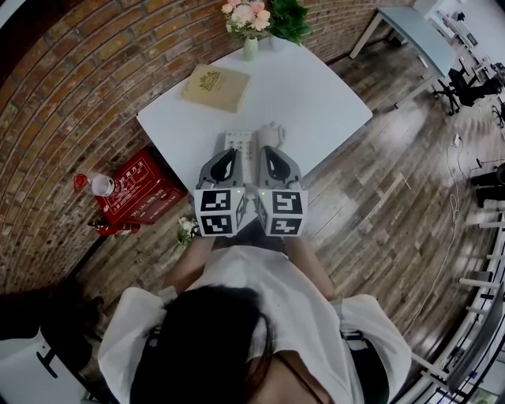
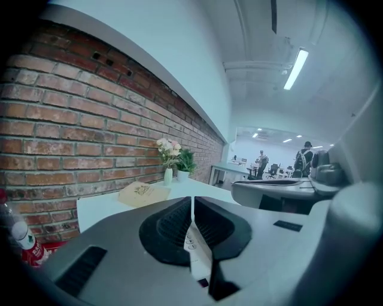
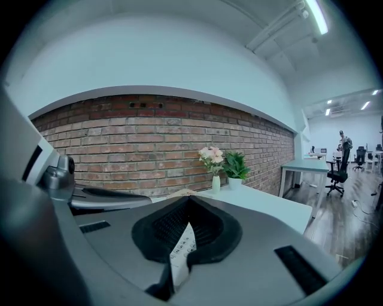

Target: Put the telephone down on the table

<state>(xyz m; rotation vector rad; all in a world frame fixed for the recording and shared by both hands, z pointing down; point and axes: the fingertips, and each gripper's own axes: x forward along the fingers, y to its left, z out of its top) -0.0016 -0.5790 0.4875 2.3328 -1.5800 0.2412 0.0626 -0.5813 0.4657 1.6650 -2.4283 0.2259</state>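
Head view, left tool (image 1: 230,155) and right tool (image 1: 272,153) closed, empty, telephone (image 1: 239,140) just past their tips

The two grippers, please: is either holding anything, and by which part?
Nothing is held: left gripper and right gripper are both shut empty, above the telephone on the table.

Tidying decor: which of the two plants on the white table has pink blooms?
The one in the slim pale vase, nearer the tan book; the potted plant is all green.
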